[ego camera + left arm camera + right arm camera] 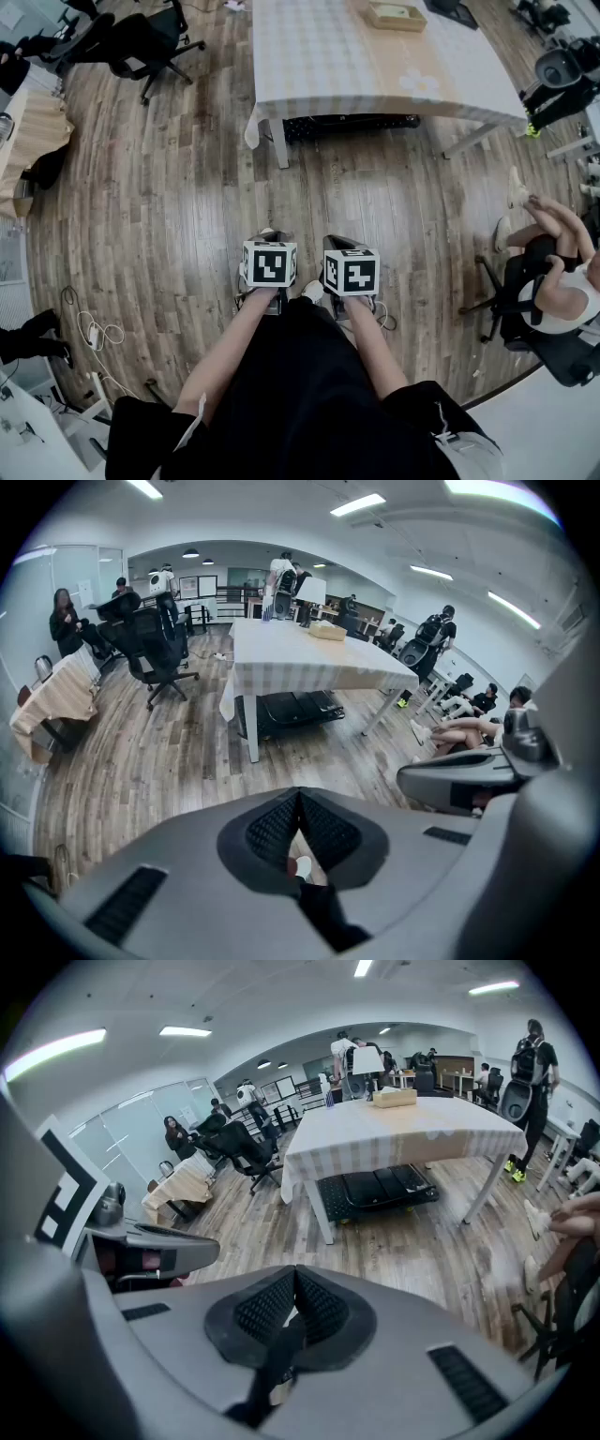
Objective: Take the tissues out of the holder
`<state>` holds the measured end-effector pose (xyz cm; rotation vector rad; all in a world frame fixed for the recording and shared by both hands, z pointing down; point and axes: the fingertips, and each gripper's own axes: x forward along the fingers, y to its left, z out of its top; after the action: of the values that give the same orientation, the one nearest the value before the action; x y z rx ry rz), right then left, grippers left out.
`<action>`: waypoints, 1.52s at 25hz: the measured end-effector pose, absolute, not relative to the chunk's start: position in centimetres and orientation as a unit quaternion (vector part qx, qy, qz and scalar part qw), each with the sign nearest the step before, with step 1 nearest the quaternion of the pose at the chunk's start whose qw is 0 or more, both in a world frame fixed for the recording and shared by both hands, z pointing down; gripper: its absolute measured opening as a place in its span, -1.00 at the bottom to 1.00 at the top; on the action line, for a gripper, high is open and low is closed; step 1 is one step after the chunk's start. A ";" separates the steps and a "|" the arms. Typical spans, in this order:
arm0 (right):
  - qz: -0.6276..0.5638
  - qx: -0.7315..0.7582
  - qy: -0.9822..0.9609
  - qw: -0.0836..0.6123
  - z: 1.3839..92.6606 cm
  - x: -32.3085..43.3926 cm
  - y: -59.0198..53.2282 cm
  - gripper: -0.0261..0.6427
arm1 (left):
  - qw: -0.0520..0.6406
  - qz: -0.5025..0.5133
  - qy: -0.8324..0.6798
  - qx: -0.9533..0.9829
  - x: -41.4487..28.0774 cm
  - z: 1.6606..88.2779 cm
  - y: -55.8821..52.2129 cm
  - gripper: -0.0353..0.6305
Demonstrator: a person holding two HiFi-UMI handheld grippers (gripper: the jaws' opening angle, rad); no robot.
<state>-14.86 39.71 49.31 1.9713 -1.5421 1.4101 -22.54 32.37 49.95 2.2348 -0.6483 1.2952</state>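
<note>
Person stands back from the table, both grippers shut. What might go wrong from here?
1. The left gripper and right gripper are shut; unless opened in time, they may knock the tissue holder on the table.
2. A seated person stretches their legs across the floor at right; stepping forward might clip them.

We count two grippers, the left gripper [298,799] and the right gripper [295,1283]. Ahead of them are one tabletop [319,56] and one tissue holder [396,15]. Right of them is one seated person [553,272].
</note>
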 end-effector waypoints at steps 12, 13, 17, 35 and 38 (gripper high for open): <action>0.494 0.703 -0.490 0.147 50.2 -13.8 44.3 -0.89 | 0.228 0.475 -0.182 0.831 -20.4 50.4 37.7 -0.89; 0.492 0.702 -0.494 0.148 50.0 -14.0 43.9 -0.89 | 0.230 0.472 -0.183 0.831 -20.5 50.4 37.4 -0.89; 0.475 0.694 -0.520 0.149 49.2 -15.0 42.4 -0.89 | 0.238 0.458 -0.198 0.833 -21.2 50.1 36.5 -0.89; 0.432 0.669 -0.591 0.128 47.2 -16.9 40.6 -0.88 | 0.244 0.438 -0.230 0.834 -22.5 49.0 36.8 -0.89; 0.431 0.671 -0.591 0.126 47.2 -16.6 40.4 -0.88 | 0.245 0.438 -0.229 0.834 -22.3 49.1 36.5 -0.89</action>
<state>-16.64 40.42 47.23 1.9524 -1.7194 1.2550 -22.29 36.51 49.08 2.2766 -0.6250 1.1946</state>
